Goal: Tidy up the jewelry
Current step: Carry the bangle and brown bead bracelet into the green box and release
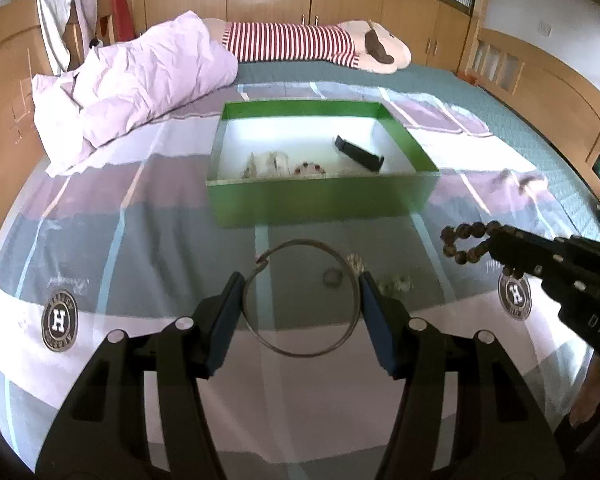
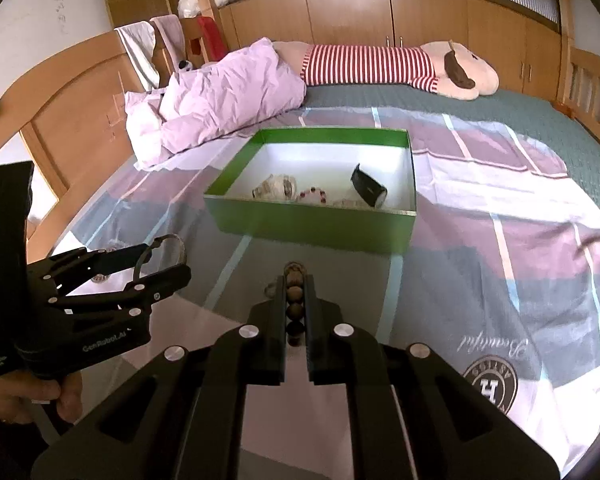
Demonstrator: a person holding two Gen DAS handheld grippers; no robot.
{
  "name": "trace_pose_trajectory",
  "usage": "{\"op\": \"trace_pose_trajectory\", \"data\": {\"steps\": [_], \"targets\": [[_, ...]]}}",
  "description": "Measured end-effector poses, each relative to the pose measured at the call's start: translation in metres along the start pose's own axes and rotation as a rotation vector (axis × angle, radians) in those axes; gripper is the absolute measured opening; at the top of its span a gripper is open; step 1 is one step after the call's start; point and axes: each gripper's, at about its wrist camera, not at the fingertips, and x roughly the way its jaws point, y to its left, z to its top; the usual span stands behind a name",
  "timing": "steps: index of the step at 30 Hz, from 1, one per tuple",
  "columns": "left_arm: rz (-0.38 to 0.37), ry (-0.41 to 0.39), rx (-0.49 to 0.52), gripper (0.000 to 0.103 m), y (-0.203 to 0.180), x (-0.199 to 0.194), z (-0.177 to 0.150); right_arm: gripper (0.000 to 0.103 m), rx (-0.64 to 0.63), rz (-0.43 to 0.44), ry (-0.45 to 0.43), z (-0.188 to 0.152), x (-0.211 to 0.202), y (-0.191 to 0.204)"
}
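Note:
A green box with a white inside stands on the bed and holds several jewelry pieces and a black item. My left gripper holds a thin metal hoop between its fingers, wide apart, above the bedspread. My right gripper is shut on a dark wooden bead bracelet, in the air in front of the box. The bracelet hangs from the right gripper in the left wrist view. A small ring and small pieces lie on the bedspread below the hoop.
A crumpled pink duvet lies at the left of the box. A long plush doll in red stripes lies at the far side of the bed. Wooden bed frame and cupboards surround the bed.

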Motion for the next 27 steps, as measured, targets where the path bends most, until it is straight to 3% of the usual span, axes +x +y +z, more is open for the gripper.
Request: {"op": "trace_pose_trajectory", "data": {"steps": [6,11,18,27], "targets": [[-0.001,-0.019,-0.009,0.058,-0.001,0.006,0.035,0.008,0.015,0.001,-0.02,0.028,0.013,-0.006],[0.0,-0.049,0.009,0.058,-0.009,0.02,0.082,0.008,0.023,-0.011,-0.059,0.07,0.027,-0.014],[0.005,-0.057,0.014,0.058,-0.012,0.064,0.14,0.008,0.078,-0.021,-0.06,0.119,0.072,-0.04],[0.039,0.015,0.007,0.058,-0.009,0.135,0.159,0.008,0.132,-0.047,0.011,0.135,0.133,-0.058]]}}
